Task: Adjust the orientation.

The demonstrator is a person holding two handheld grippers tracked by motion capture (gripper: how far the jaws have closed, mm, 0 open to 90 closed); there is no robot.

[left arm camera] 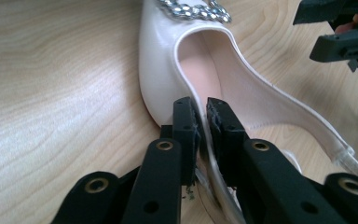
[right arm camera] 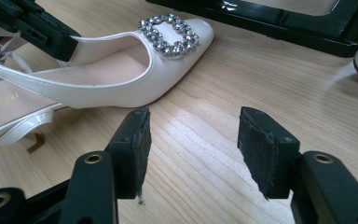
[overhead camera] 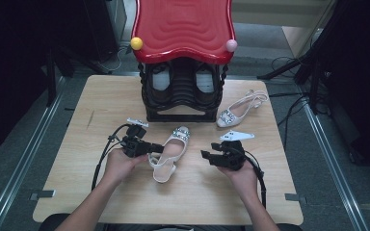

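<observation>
Pale wood grain covers the counter, which stands on a grey floor with dark equipment at both sides. From the high view, a black shoe rack with a red wavy top sits at the far middle of the counter, a yellow ball and a pink ball on its front corners. A cream slingback shoe with a jewelled buckle lies just in front of the rack, toe toward it, heel toward the person. A second matching shoe lies to the right of the rack, well apart from the first. The left gripper meets the near shoe's left side, and the right gripper hovers near its right side without touching.

Seen from the left gripper view, the fingers stand narrow, one outside and one inside the shoe's side wall, which runs between them; they sit close against it, though a slight gap shows beside the wall. The other gripper shows at the upper right.

Looking along the right gripper view, the fingers stand wide with only bare counter between them. The shoe lies beyond them, its buckle toward the rack's black base.
</observation>
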